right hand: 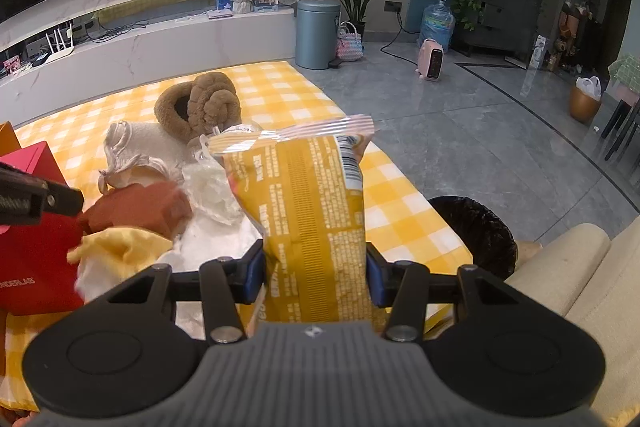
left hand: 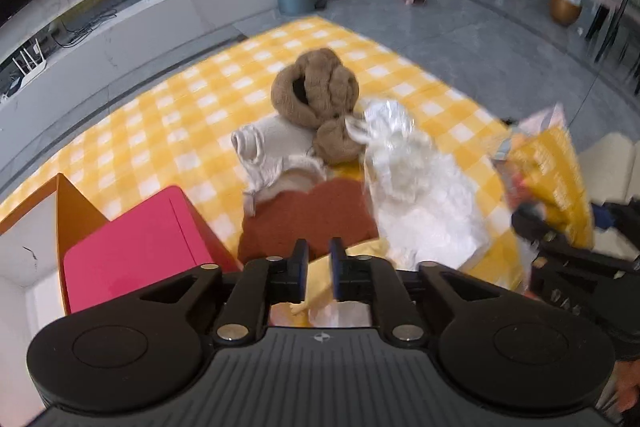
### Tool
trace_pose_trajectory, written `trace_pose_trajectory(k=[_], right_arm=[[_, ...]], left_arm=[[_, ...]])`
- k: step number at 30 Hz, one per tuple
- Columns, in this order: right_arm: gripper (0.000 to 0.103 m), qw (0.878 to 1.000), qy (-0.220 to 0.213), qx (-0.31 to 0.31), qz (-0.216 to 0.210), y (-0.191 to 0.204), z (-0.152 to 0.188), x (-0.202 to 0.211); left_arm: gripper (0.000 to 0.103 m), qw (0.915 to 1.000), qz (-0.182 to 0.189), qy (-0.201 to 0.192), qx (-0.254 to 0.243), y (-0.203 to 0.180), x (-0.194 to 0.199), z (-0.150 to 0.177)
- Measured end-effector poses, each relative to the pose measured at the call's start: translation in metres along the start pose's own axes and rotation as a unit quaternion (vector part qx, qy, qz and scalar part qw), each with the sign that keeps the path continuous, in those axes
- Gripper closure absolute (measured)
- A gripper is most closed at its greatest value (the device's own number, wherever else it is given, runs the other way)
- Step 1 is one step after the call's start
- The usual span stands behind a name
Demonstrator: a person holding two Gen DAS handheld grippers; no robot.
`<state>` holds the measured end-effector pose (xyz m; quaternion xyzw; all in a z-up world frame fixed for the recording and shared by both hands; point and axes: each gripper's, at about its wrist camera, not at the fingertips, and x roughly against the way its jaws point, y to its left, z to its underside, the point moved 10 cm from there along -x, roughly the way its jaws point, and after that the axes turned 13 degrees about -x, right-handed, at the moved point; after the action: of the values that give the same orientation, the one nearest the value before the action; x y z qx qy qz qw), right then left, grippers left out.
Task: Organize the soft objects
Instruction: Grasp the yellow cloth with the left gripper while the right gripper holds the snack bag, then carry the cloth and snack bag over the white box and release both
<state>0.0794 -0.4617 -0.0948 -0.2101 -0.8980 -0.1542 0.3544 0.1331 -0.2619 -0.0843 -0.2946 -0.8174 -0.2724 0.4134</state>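
Claws differ, we see: our right claw (right hand: 316, 267) grips the yellow crinkly snack bag (right hand: 312, 211) at frame centre, while our left claw (left hand: 319, 255) pinches yellow cloth (left hand: 320, 269) low over the yellow-checked counter (left hand: 168, 131).

A blue-grey bin (right hand: 317, 33) stands beside a water jug (right hand: 437, 23).

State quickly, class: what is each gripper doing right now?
Left gripper: fingers closed on the soft yellow cloth.
Right gripper: fingers closed on the yellow printed snack bag.
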Motion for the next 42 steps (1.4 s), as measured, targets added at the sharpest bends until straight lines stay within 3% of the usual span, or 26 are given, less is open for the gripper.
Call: trace_pose_trajectory(k=[2, 6, 9, 14, 19, 22, 23, 25, 27, 32, 39, 42], right_arm=[[0.054, 1.000, 0.000, -0.001, -0.001, 0.000, 0.001, 0.000], [0.054, 1.000, 0.004, 0.002, 0.002, 0.000, 0.002, -0.001], [0.054, 1.000, 0.005, 0.005, 0.000, 0.001, 0.002, -0.002], [0.054, 1.000, 0.004, 0.005, -0.003, 0.002, 0.002, -0.001], [0.054, 1.000, 0.005, 0.003, -0.003, 0.001, 0.002, 0.000], [0.054, 1.000, 0.004, 0.003, -0.003, 0.000, 0.002, 0.000], [0.054, 1.000, 0.004, 0.003, -0.002, 0.000, 0.002, 0.000], [0.054, 1.000, 0.004, 0.003, 0.002, -0.002, 0.002, 0.000], [0.054, 1.000, 0.003, 0.000, 0.007, -0.003, 0.002, -0.001], [0.054, 1.000, 0.004, 0.004, 0.006, 0.000, 0.003, -0.001], [0.054, 1.000, 0.005, 0.007, -0.003, 0.003, 0.004, 0.000], [0.054, 1.000, 0.005, 0.003, -0.007, 0.003, 0.004, 0.000]], left_arm=[[0.048, 0.9997, 0.007, 0.016, -0.018, -0.007, -0.007, 0.005], [0.046, 0.9974, 0.003, 0.035, -0.063, -0.018, -0.022, 0.011], [0.046, 0.9976, 0.003, 0.036, -0.059, -0.019, -0.027, 0.005], [0.044, 0.9982, 0.025, 0.050, 0.020, -0.005, -0.041, -0.008], [0.038, 0.9869, 0.093, 0.104, 0.081, -0.009, -0.062, 0.002], [0.045, 0.9862, 0.081, 0.119, 0.081, -0.009, -0.074, 0.007], [0.061, 0.9865, 0.072, 0.121, 0.085, -0.008, -0.075, 0.008], [0.083, 0.9865, 0.061, 0.116, 0.098, -0.004, -0.073, 0.010], [0.091, 0.9878, 0.062, 0.102, 0.100, -0.003, -0.068, 0.008], [0.092, 0.9914, 0.050, 0.064, 0.103, 0.007, -0.044, 0.000], [0.092, 0.9942, 0.014, -0.058, 0.090, 0.024, 0.015, -0.029], [0.092, 0.9921, 0.008, -0.086, 0.090, 0.030, 0.037, -0.035]])
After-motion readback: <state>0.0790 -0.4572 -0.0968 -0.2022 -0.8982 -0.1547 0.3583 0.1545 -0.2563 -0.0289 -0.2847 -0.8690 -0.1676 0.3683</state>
